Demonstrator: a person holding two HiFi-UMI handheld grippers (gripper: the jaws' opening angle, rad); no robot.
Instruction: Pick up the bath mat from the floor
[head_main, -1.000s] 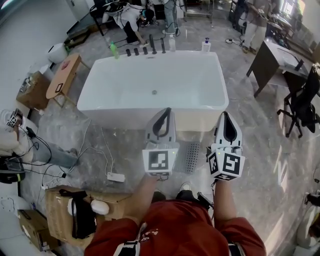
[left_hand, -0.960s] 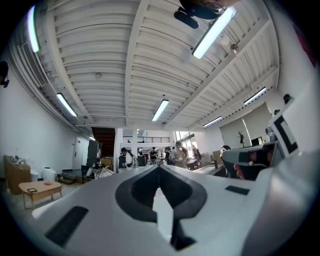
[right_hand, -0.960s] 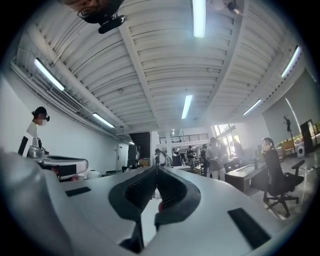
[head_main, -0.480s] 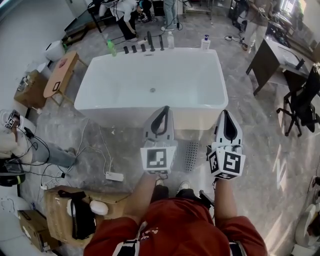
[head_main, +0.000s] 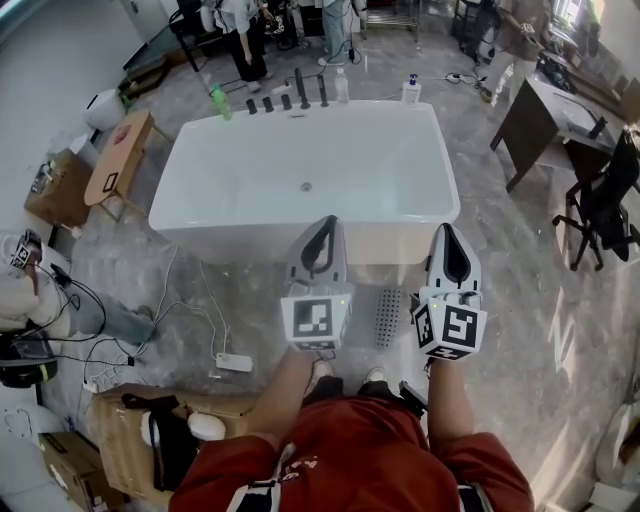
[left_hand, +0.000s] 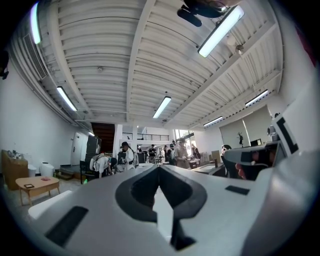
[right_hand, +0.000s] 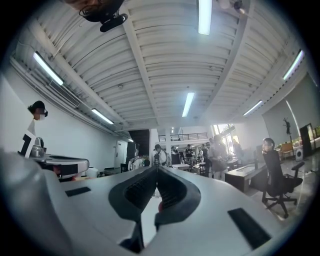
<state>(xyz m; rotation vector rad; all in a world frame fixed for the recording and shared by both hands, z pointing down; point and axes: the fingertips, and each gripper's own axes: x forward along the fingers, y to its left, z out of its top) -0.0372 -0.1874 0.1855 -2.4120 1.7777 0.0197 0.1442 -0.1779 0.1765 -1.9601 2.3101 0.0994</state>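
over the last second the person has shuffled a little nearer the tub (head_main: 240, 222): the box (head_main: 118, 432) at lower left has slid down the head view, and both shoes (head_main: 321, 372) now show. the left hand-held gripper (head_main: 329, 222) and right hand-held gripper (head_main: 449, 232) stay held out level, each with jaws pressed together on nothing. the mat (head_main: 385, 318) lies flat on the floor (head_main: 520, 300) just before the tub, seen between the two grippers, untouched. so this looks like the approach, with the reach down not yet begun. the mat is a small grey rectangle dotted with holes or nubs, probably limp rubber. the tub is glossy white with rounded corners, and the floor is polished, marbled grey.
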